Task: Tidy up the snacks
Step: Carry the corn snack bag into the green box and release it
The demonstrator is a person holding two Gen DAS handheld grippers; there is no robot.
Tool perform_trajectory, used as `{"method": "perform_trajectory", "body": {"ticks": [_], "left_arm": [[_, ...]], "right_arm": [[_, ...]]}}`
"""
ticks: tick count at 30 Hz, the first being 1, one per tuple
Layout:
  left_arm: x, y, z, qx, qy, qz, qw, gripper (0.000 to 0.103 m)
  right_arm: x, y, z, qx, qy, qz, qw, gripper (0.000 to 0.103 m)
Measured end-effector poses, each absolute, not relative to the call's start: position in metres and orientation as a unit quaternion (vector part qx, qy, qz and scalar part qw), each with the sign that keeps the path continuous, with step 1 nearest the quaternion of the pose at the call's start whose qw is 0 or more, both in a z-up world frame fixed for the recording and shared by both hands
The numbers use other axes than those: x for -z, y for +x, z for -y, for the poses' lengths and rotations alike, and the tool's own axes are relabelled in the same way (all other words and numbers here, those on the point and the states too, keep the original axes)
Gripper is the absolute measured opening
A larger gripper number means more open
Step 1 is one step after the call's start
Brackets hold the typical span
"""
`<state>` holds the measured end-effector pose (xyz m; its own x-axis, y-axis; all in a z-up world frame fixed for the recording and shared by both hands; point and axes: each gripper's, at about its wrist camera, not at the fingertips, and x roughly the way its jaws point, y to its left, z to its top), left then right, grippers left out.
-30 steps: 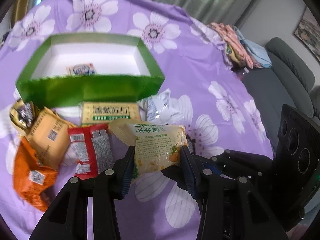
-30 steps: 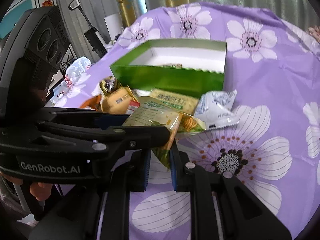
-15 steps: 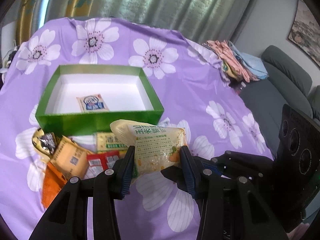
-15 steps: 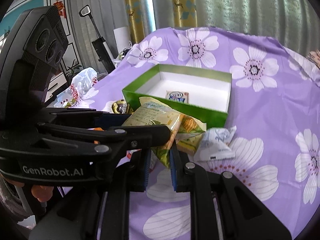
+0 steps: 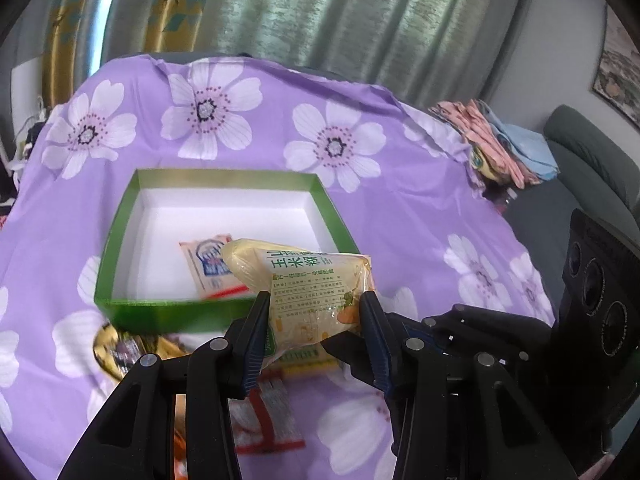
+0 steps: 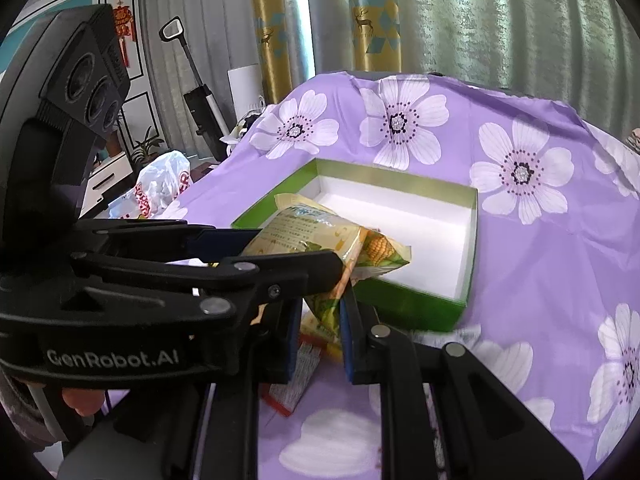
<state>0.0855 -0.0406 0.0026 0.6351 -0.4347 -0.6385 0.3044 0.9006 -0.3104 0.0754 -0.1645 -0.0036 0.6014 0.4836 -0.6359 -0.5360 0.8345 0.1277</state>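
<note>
The left gripper (image 5: 314, 312) pinches a yellow corn snack bag (image 5: 308, 292) across its width, both blue-padded fingers (image 5: 256, 332) pressed against the bag's sides so that it bulges up between them. The right gripper (image 6: 320, 320) is clamped on the lower edge of the same bag (image 6: 316, 232), its pads squeezed almost together on the thin seam, and in the right wrist view the left gripper's black body (image 6: 160, 280) crosses in front from the left. Held by both tools, the bag hangs in the air above the near wall of a green box (image 5: 168, 314) with a white inside, open at the top. One small white and blue packet (image 5: 208, 264) lies flat on the box's floor, partly hidden behind the raised bag. In front of the box, on the purple tablecloth (image 5: 400, 208) printed with white flowers, more snacks lie loose: a gold wrapper (image 5: 120, 350) at the left, a red and white packet (image 5: 268, 420) below the fingers, and a yellow-green packet (image 5: 304, 360) just under the held bag. Folded cloths (image 5: 496, 140) sit at the far right edge of the table, and grey-green curtains (image 5: 340, 12) hang behind it.
</note>
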Motion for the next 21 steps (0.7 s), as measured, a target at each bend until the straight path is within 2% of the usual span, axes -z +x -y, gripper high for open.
{"method": "perform_trajectory", "body": {"ticks": [21], "left_arm": [[0.041, 0.156, 0.026, 0.172, -0.118, -0.422, 0.882, 0.045]], "right_arm": [[0.042, 0.148, 0.141, -0.281, -0.044, -0.385, 0.878, 0.019]]}}
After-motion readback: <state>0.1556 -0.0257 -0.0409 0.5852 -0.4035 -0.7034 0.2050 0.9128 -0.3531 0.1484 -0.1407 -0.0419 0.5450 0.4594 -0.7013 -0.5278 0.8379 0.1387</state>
